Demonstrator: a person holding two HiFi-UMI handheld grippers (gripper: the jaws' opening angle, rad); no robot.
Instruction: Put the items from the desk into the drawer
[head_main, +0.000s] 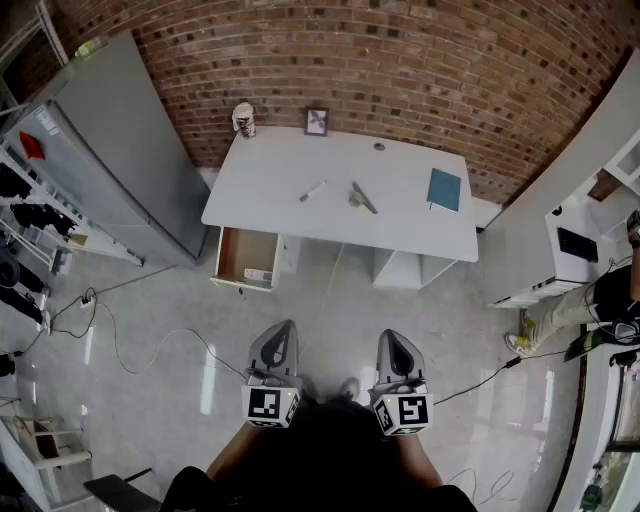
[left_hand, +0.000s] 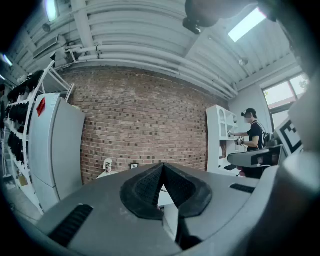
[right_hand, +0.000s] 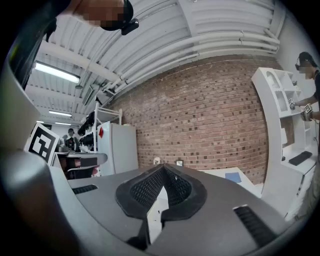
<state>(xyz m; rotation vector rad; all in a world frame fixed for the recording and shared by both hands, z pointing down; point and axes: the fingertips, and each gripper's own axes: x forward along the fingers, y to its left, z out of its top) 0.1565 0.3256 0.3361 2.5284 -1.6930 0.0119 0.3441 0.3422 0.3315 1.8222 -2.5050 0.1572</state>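
Note:
The white desk (head_main: 270, 190) stands against the brick wall, well ahead of me. On it lie a white pen (head_main: 313, 190), a dark tool (head_main: 361, 197) and a teal notebook (head_main: 444, 189). A cup (head_main: 243, 119) and a small picture frame (head_main: 317, 121) stand at its back edge. Under the desk's left end a drawer (head_main: 246, 258) is pulled open and shows a brown inside. My left gripper (head_main: 284, 326) (left_hand: 162, 165) and right gripper (head_main: 389, 335) (right_hand: 164, 166) hang side by side over the floor, far short of the desk. Both are shut and empty.
A grey cabinet (head_main: 120, 140) stands left of the desk and a rack with dark items (head_main: 25, 215) further left. White shelving (head_main: 590, 230) and a person (head_main: 610, 300) are at the right. Cables (head_main: 120, 345) trail over the glossy floor.

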